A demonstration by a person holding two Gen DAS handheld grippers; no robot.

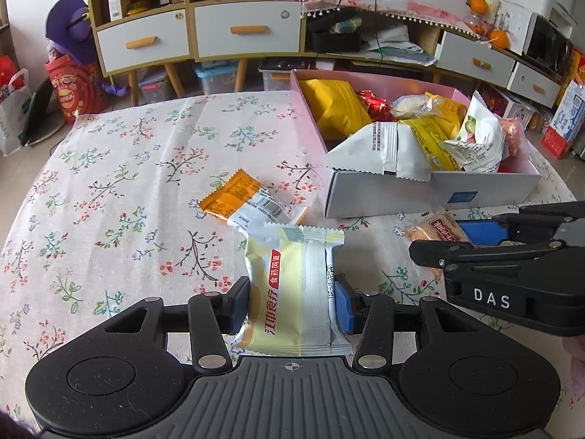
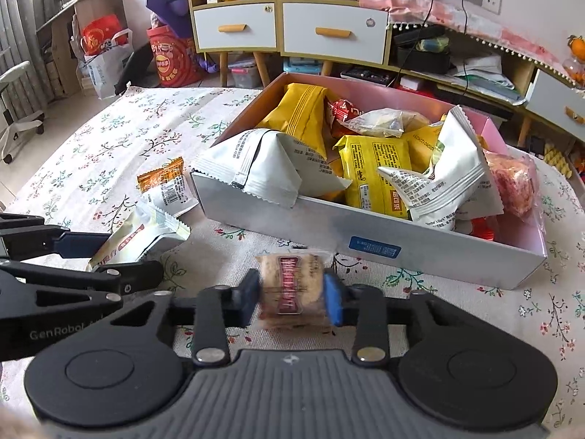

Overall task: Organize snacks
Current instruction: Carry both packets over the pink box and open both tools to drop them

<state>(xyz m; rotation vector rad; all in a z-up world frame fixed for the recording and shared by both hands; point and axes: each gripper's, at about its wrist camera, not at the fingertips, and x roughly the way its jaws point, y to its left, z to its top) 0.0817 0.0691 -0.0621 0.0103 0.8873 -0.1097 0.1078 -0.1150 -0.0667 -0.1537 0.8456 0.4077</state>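
Pinching a clear-wrapped brown cracker snack [image 2: 291,289] between its blue pads, the right gripper [image 2: 292,292] has it clamped narrow, low over the floral tablecloth [image 2: 120,135] just short of the box's near wall. No earlier view is given, so only the grip itself can be told. At about nine o'clock from that snack, the left gripper [image 1: 292,303] holds a pale yellow-and-white packet [image 1: 292,292] squeezed across its width, its top edge standing up past the fingertips. Beyond that packet, at twelve o'clock, an orange-and-white sachet [image 1: 248,201] lies loose on the cloth. The snack box [image 2: 365,226], at one o'clock from the cracker, is already heaped with yellow, white and red packets, some leaning over the near rim.

My worry is the pile: dropping either snack onto it could tip a white packet out over the wall, or the new one could slide off. The two grippers sit close together, so both heading for the box at once risks a knock. The cracker's slick wrapper may also slip.
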